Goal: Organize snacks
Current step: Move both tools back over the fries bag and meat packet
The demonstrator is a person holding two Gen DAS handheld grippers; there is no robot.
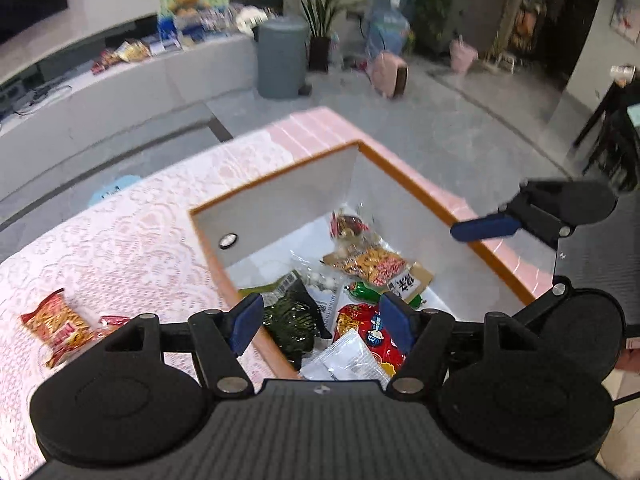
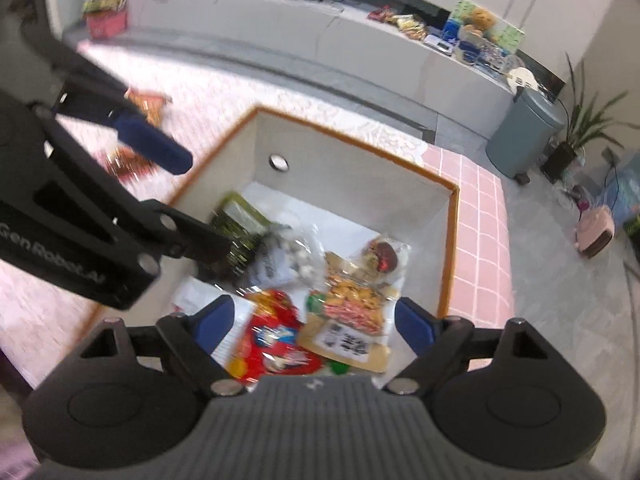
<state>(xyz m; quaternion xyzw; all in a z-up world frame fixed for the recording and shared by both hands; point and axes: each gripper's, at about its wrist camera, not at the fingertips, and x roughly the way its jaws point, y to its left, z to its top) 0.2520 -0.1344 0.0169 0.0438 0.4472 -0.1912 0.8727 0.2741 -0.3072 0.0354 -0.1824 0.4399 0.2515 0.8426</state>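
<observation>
A white box (image 1: 288,208) with an orange rim stands on the pink lace-covered table (image 1: 120,240). Inside lie several snacks: a red packet (image 1: 368,332), a nut mix packet (image 1: 372,266) with a kraft label, a dark green packet (image 1: 292,320), a clear bag of white sweets (image 2: 288,260) and a white sachet (image 1: 344,360). My left gripper (image 1: 322,320) hovers open above the box's near side, nothing between its blue pads. My right gripper (image 2: 314,326) hangs open over the red packet (image 2: 272,340) and the nut mix (image 2: 352,304), holding nothing. An orange-red packet (image 1: 56,328) lies loose on the cloth.
Beyond the table runs a long white bench (image 1: 120,80) with more snack packs on it. A grey bin (image 1: 280,56) and a potted plant (image 1: 320,20) stand on the floor behind, with a pink bag (image 1: 390,74) further right. A dark chair (image 1: 612,140) is at the far right.
</observation>
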